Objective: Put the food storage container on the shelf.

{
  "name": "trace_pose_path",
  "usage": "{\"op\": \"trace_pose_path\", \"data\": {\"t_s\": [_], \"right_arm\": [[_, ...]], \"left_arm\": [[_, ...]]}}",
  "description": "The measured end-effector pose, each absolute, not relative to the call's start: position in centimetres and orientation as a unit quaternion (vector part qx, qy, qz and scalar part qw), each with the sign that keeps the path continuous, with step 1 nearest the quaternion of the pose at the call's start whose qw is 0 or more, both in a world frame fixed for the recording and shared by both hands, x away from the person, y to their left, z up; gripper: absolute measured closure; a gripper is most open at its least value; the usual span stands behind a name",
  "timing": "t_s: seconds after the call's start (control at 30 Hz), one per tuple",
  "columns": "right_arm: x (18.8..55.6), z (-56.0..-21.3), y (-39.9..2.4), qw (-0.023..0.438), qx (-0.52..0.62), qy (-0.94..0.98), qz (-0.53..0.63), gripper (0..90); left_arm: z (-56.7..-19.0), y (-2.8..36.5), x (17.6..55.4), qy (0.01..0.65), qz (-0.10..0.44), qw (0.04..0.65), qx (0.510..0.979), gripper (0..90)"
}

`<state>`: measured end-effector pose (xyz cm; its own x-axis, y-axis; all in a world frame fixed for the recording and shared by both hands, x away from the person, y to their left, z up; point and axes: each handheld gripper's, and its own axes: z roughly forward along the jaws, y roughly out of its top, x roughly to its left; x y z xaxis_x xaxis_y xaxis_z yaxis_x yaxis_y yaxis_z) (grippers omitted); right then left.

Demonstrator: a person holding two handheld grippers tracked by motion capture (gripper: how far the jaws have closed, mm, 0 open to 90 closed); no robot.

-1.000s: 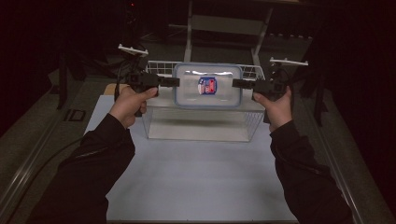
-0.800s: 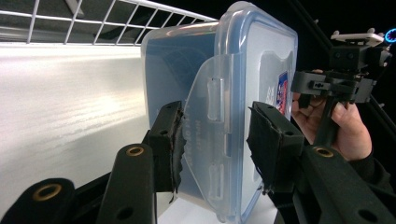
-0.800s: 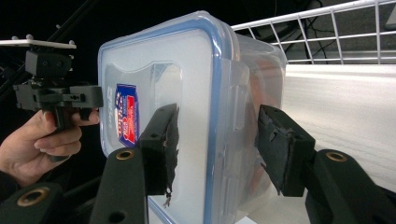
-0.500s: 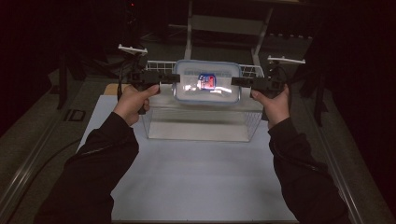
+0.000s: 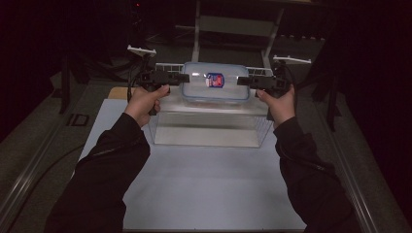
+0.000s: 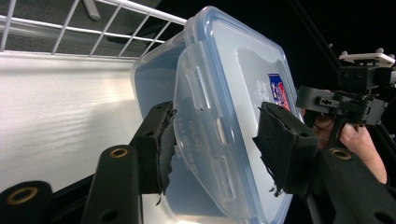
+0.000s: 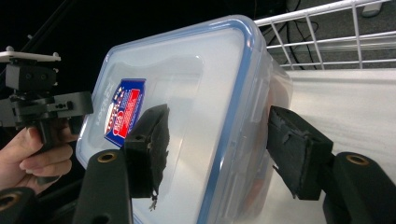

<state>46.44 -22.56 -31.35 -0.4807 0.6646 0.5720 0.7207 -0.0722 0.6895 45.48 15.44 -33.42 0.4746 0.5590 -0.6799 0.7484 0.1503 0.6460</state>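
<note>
- Item in hand: lidded plastic container [image 5: 214, 82], clear body, blue-rimmed snap lid, red-and-blue label [image 5: 214, 79] on top. Location: at the top of the white wire basket [image 5: 167, 66], which stands on a clear bin [image 5: 209, 127] at the far end of the white bench [image 5: 209, 189]. The high view puts the container level with the basket rim; whether its base rests on the basket floor cannot be told.
- Left gripper [image 6: 215, 144]: jaws astride the container's short end, one pad [image 6: 161, 140] at the underside, the other [image 6: 280, 144] standing off the lid with a visible gap. Jaws have just been opening, with the container between them but no firm pinch.
- Right gripper [image 7: 219, 149]: jaws astride the opposite short end; the lid-side pad [image 7: 152, 140] looks close to the lid, and the other pad [image 7: 294, 149] stands clear of the body. Jaws have just been opening, with the container between them.
- Progress, judged: the carry to the basket looks finished and the release is under way.
- Remaining, judged: spread both jaws fully, draw both grippers outward off the ends, confirm the container sits flat.
</note>
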Motion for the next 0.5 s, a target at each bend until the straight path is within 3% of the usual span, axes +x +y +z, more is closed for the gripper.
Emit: {"op": "trace_pose_path", "data": {"t_s": [0.27, 0.5], "right_arm": [[47.3, -31.5, -22.2, -0.001, -0.514, -0.688, -0.512, 38.4], [46.0, -30.3, -22.5, -0.04, -0.488, -0.695, -0.526, 34.1]], "left_arm": [[-33.6, 15.0, 45.5, 0.508, -0.051, 0.558, 0.654, 42.1], [-32.3, 15.3, 43.6, 0.48, 0.025, 0.568, 0.667, 26.4]]}}
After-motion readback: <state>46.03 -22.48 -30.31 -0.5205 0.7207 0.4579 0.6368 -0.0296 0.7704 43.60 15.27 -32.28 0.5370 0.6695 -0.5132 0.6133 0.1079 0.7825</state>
